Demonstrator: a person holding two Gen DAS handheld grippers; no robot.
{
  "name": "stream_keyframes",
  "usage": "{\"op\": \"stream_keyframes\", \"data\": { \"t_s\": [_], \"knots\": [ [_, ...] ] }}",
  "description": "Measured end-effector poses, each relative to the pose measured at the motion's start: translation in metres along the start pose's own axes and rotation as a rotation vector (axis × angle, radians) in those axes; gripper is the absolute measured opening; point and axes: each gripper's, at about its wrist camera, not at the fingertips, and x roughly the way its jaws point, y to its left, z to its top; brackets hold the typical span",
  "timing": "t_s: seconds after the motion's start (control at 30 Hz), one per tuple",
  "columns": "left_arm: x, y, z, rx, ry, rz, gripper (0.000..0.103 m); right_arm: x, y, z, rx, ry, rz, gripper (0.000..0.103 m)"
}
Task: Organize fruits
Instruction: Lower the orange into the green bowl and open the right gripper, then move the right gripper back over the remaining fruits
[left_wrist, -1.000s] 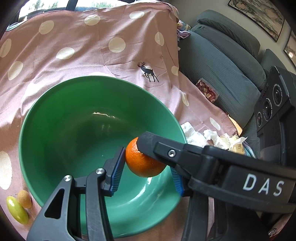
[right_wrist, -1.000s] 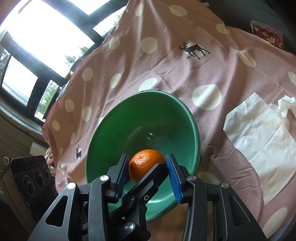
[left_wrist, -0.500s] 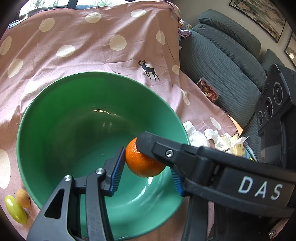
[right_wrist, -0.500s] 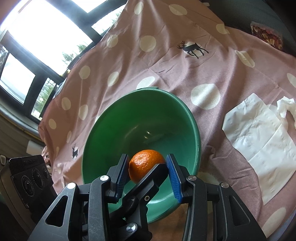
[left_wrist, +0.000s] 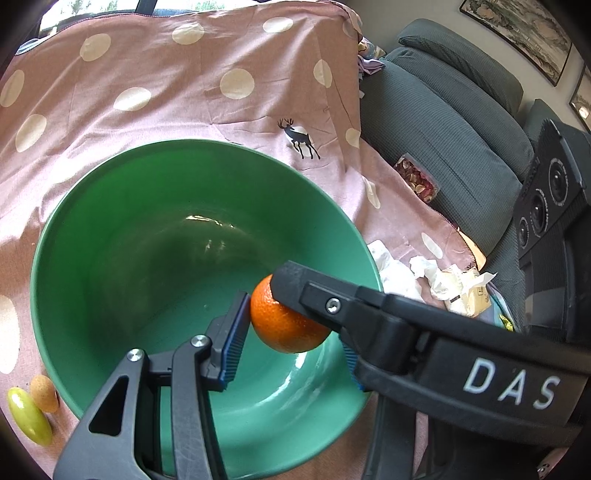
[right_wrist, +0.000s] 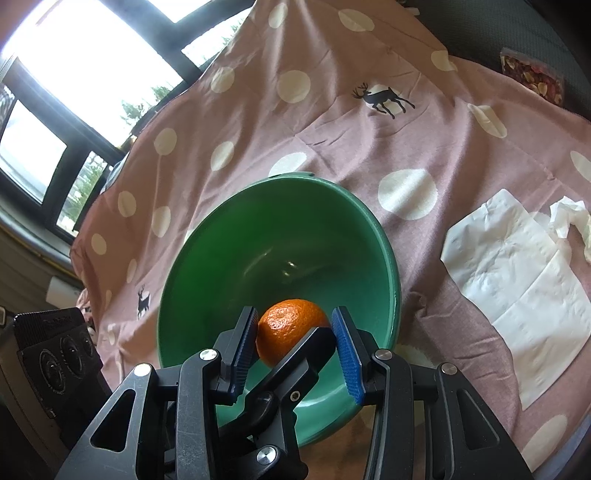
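Since a second ago little differs: the green bowl sits slightly farther left in the left wrist view. One right gripper finger crosses the left gripper, hiding its right pad. Both grippers clamp the orange over the bowl's near side.

The right gripper grips an orange between its blue pads, above the near inside wall of the green bowl. A black finger of the left gripper crosses in front of the orange, touching it. The bowl rests on a pink dotted cloth. White tissue paper lies flat right of the bowl. A black device stands left of the bowl
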Motion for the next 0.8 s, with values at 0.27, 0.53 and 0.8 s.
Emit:
{"op": "stream_keyframes", "data": {
  "t_s": [0.27, 0.53, 0.8],
  "knots": [
    [-0.006, 0.005, 0.002, -0.037, -0.028, 0.013, 0.047, -0.006, 0.009, 0.002, -0.083, -0.076, -0.03, 0.046],
    [-0.057, 0.028, -0.003, -0.129, -0.11, 0.089, 0.05, -0.004, 0.012, 0.013, -0.133, -0.242, -0.131, 0.045],
    [-0.141, 0.063, -0.029, -0.215, -0.204, 0.232, 0.052, -0.004, 0.042, 0.009, -0.261, -0.37, -0.191, 0.045]
  ]
}}
